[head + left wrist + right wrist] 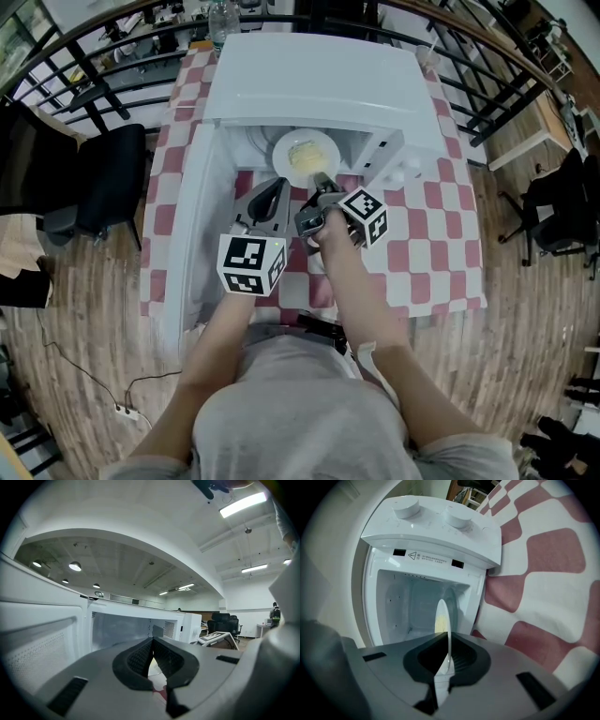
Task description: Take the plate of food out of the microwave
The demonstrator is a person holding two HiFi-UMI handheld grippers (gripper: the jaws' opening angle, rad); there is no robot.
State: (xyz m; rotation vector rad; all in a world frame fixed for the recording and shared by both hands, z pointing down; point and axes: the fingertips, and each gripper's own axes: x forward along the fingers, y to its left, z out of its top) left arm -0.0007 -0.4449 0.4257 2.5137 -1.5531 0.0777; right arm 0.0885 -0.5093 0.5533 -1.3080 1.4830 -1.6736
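Arms: the person's two arms (pixel 342 281) reached out from a grey shirt (pixel 300 412), each with a gripper.
Right gripper: the right gripper (pixel 322 180) was turned on its side. Its jaws pinched the near rim of the plate (pixel 306 155). In its own view the rim ran thin and upright between the pads (pixel 463 656).
Plate: it lay flat at the mouth of the microwave (pixel 309 75), with yellow food (pixel 305 157) on top.
Which way: the plate sat straight in front of the right gripper, away from the person. So the way out was, I think, straight back toward the person's body.
Shape: the plate was round, so it had no long side to line up.
Left gripper: the left gripper (pixel 278 183) was just beside the plate on the left, with its jaws pressed together on nothing. The right one was nearer, since it had the plate.
Door: the door (pixel 187 234) stood open on the left, close by the left gripper.
Panel: the panel (pixel 431 531) with two knobs (pixel 407 506) stood at the right of the opening, close to the right gripper.
Table: a red and white checked cloth (pixel 422 244) lay in front of the microwave, a likely spot for the plate.
Risk: a tipped plate could spill the food, I think.
Around: a black chair (pixel 108 178) stood well apart on the left.
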